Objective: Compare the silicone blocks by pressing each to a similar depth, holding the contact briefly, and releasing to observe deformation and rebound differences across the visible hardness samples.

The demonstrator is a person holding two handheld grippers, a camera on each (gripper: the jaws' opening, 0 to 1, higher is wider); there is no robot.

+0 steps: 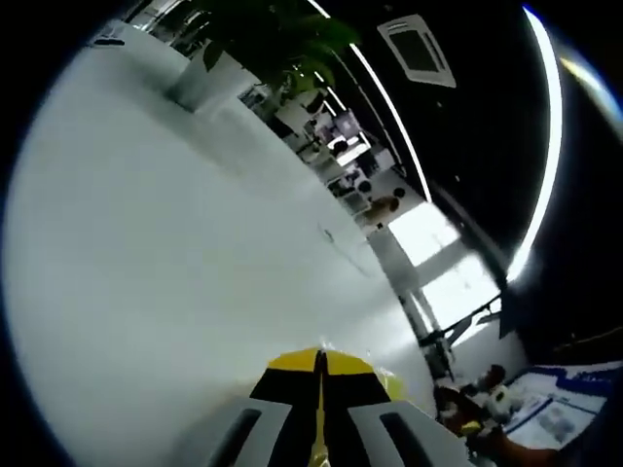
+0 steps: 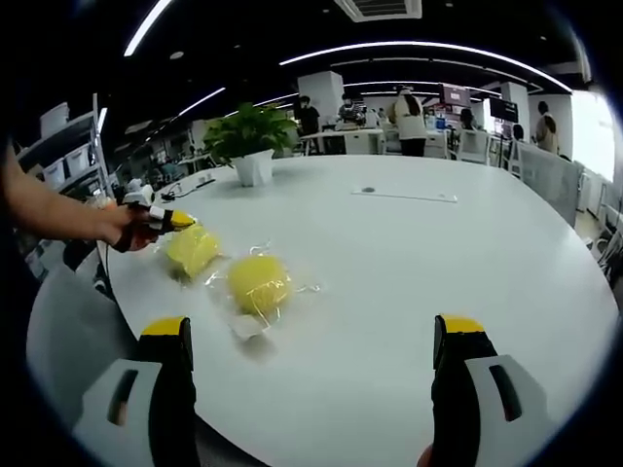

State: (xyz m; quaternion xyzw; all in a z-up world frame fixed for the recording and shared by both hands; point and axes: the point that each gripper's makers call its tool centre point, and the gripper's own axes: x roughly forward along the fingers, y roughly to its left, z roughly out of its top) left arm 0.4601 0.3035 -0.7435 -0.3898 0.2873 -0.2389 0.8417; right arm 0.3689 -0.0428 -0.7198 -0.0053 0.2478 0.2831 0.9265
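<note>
The left gripper (image 2: pixel 173 222) is at the far left of the big white round table (image 2: pixel 409 282), held in a person's hand (image 2: pixel 131 229). In the right gripper view its yellow tip touches, or nearly touches, the first yellow silicone block (image 2: pixel 193 249). In the left gripper view its own two jaws sit tight together with no gap, so it is closed, and nothing is between them. It looks like it is pressing with its closed tip, not pinching.

The right gripper (image 2: pixel 316 345) hangs above the near edge of the table. Its jaws stand wide apart, so it is open and holds nothing.

The second yellow silicone block (image 2: pixel 258 283) is rounder and lies just beside the first one, closer to the right gripper.

What could go wrong? Each block is in a clear plastic bag (image 2: pixel 292 290) (thin and shiny, so likely slippery). A push that comes in from the side could make the block slide over the smooth table and not squash. Then the two presses would not go equally deep, and the test would not be fair. The bag could also wrinkle and hide how the block springs back.

The bags each hold one block. A white pot (image 2: pixel 255 167) farther back holds a green plant (image 2: pixel 248 126).
</note>
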